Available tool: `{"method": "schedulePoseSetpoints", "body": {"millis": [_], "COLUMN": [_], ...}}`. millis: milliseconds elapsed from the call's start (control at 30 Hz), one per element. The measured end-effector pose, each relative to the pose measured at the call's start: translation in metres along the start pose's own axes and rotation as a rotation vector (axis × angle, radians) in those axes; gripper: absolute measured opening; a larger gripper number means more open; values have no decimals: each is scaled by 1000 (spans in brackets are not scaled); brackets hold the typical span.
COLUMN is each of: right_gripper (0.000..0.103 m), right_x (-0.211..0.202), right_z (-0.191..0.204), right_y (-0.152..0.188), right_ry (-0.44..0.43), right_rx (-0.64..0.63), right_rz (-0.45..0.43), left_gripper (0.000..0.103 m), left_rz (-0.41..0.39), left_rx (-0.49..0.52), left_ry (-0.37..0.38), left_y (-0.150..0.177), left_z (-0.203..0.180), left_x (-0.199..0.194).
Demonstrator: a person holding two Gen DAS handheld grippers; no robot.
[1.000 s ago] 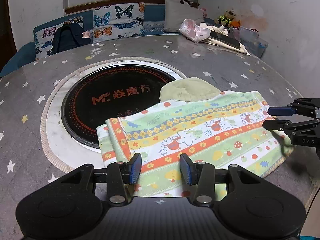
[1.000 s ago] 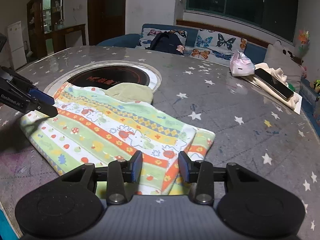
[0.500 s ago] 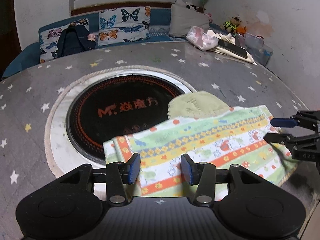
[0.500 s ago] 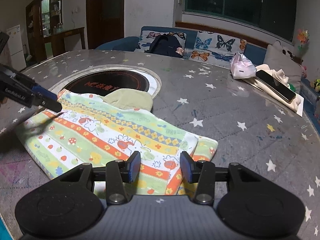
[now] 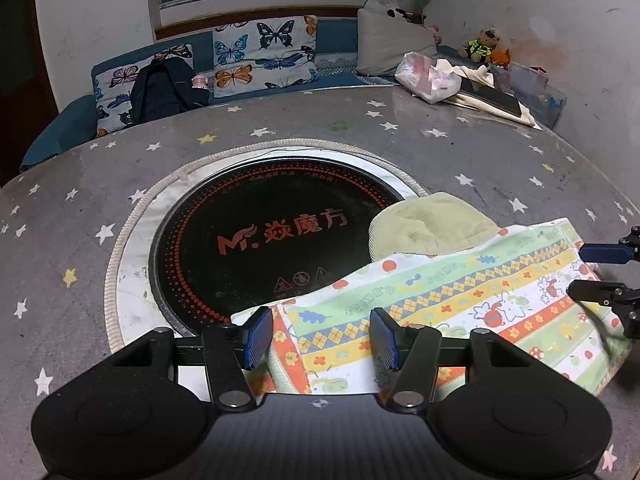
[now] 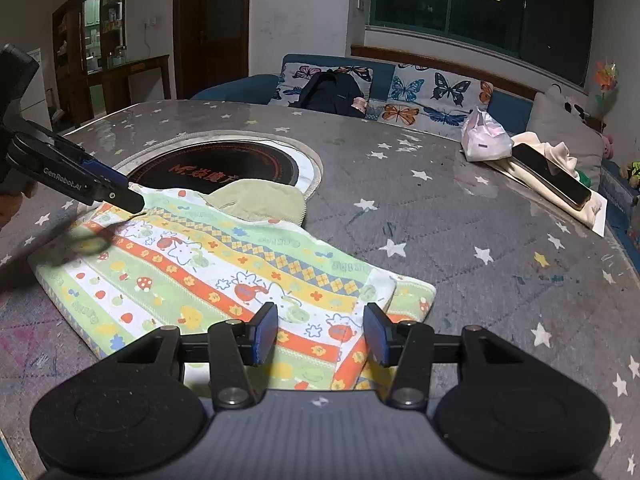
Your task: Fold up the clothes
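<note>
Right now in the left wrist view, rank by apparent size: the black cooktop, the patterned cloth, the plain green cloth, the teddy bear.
1. black cooktop
2. patterned cloth
3. plain green cloth
4. teddy bear, farthest away, so its smallness is partly distance.

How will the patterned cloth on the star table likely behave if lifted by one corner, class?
The patterned cloth would probably droop: it lies flat, with soft folds at its doubled end. It looks thin, so likely light. It may drag the green cloth tucked beneath its far edge.

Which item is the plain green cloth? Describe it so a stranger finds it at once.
Start at the round black cooktop sunk into the star-patterned table. At its rim lies a dome-shaped pale green cloth, partly tucked under the striped cartoon-print garment. It alone is plain, without pattern.
</note>
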State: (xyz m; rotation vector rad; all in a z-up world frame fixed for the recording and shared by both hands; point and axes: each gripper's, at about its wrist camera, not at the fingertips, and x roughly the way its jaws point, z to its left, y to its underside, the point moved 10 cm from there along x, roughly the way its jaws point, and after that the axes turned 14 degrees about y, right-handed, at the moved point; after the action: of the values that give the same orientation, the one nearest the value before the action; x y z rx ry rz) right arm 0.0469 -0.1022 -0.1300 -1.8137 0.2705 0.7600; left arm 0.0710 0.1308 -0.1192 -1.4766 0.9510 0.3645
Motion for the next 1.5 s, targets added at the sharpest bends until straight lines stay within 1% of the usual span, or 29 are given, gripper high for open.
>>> {"method": "schedulePoseSetpoints", "body": {"millis": [167, 200, 233, 467, 533, 733, 900, 967, 1000, 1167, 1267, 1500], "right_gripper": [49, 53, 58, 61, 68, 78, 82, 87, 91, 93, 100, 100], "right_x": [2, 2, 2, 5, 5, 8, 10, 10, 10, 6, 1, 3], "right_z": [0, 0, 0, 0, 0, -4, -8, -9, -9, -11, -17, -29], "right_y": [2, 2, 3, 6, 7, 10, 11, 11, 11, 8, 2, -2], "right_ry": [0, 1, 2, 5, 6, 9, 9, 5, 3, -3, -7, 17], "right_rx": [3, 4, 4, 13, 21, 62, 92, 101, 103, 122, 153, 197], "right_rz": [2, 3, 5, 13, 16, 28, 40, 47, 51, 44, 26, 33], "left_gripper": [58, 58, 58, 59, 59, 61, 62, 62, 62, 62, 63, 67], "left_rz": [8, 8, 8, -12, -18, -22, -30, -34, -38, -51, -55, -52], "left_rx": [7, 9, 8, -6, -14, -57, -80, -90, -95, -119, -124, -152], "left_ry": [-2, 0, 1, -3, -5, 2, 10, 9, 7, -6, -22, -42], "left_y": [5, 6, 7, 4, 4, 9, 12, 12, 12, 9, 10, 16], "left_z": [-1, -1, -1, 6, 9, 15, 15, 16, 17, 22, 27, 35], "left_x": [3, 3, 2, -10, -13, -14, -15, -16, -17, -18, -20, -19]}}
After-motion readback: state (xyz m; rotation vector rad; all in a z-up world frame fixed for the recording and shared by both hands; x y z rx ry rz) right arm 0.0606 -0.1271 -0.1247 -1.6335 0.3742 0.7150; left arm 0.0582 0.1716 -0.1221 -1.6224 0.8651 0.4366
